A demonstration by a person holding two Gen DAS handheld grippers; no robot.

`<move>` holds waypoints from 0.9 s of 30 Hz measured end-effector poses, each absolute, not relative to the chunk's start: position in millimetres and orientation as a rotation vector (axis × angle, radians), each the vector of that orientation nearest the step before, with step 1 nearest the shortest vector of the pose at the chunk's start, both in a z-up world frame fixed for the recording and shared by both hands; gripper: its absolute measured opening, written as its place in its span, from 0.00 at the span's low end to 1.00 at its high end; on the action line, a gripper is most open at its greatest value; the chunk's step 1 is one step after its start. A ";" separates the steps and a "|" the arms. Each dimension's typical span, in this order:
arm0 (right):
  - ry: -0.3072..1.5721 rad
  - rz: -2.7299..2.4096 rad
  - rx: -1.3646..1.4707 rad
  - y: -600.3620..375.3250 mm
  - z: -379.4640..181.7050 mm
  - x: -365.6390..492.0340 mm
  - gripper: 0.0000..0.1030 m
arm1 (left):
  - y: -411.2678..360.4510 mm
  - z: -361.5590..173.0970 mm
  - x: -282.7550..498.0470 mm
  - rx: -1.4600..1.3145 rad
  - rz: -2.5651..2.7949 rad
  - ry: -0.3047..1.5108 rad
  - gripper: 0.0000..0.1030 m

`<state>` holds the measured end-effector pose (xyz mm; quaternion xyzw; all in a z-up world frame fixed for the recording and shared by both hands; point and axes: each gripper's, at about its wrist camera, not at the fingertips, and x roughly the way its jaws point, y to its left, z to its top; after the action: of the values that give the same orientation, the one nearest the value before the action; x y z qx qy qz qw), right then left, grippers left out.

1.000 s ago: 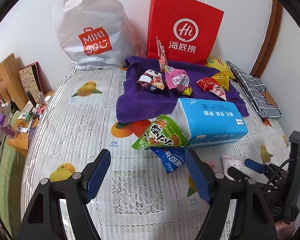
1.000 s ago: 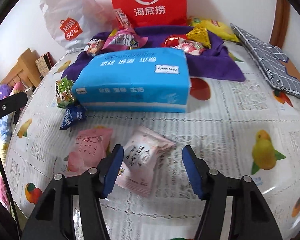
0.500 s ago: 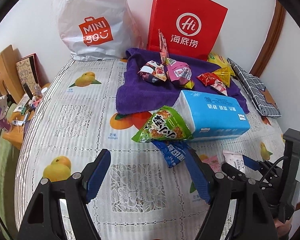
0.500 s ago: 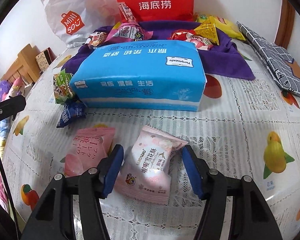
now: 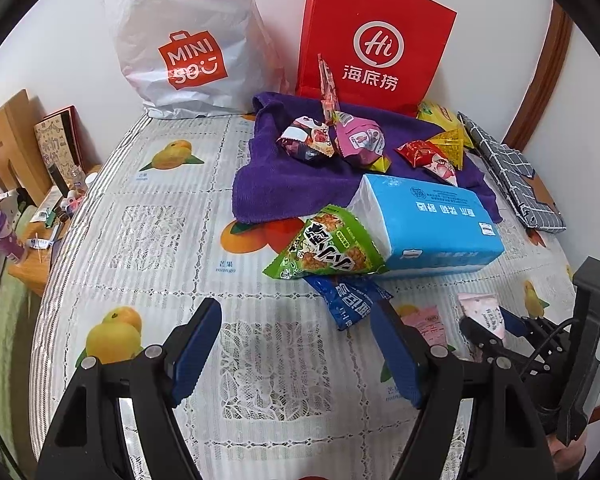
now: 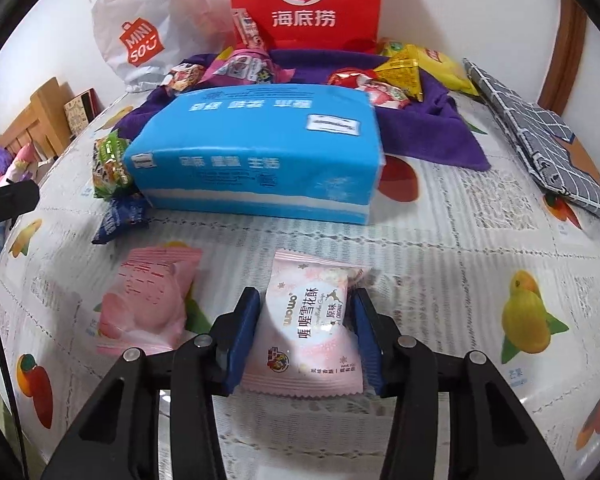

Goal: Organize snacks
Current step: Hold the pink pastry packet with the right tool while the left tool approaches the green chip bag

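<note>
My right gripper (image 6: 306,314) is shut on a pale pink snowflake snack packet (image 6: 306,324), its blue fingers pressing both sides; the packet also shows in the left wrist view (image 5: 482,312). A second pink packet (image 6: 148,304) lies just left of it. My left gripper (image 5: 296,328) is open and empty above the tablecloth. A green snack bag (image 5: 326,246) and a blue packet (image 5: 350,296) lie ahead of it, against a blue tissue pack (image 5: 428,222). Several snacks (image 5: 332,140) lie on a purple towel (image 5: 276,184).
A white Miniso bag (image 5: 188,40) and a red paper bag (image 5: 372,40) stand against the back wall. A folded grey checked cloth (image 6: 540,136) lies at the right. A cluttered wooden side table (image 5: 32,208) stands off the left edge.
My right gripper moved forward around the pale pink packet and closed on it. My left gripper stayed open and shifted slightly nearer the green and blue packets.
</note>
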<state>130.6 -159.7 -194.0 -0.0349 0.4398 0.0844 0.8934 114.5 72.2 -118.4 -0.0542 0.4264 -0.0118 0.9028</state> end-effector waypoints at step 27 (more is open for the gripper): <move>0.894 0.150 -0.060 -177.5 -195.5 126.4 0.45 | 67.9 -121.8 115.4 -0.109 -0.025 0.892 0.73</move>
<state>126.4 -177.5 -195.5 -0.0289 0.4318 0.0723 0.8986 115.4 67.9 -121.8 -0.0527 0.4313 -0.0121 0.9006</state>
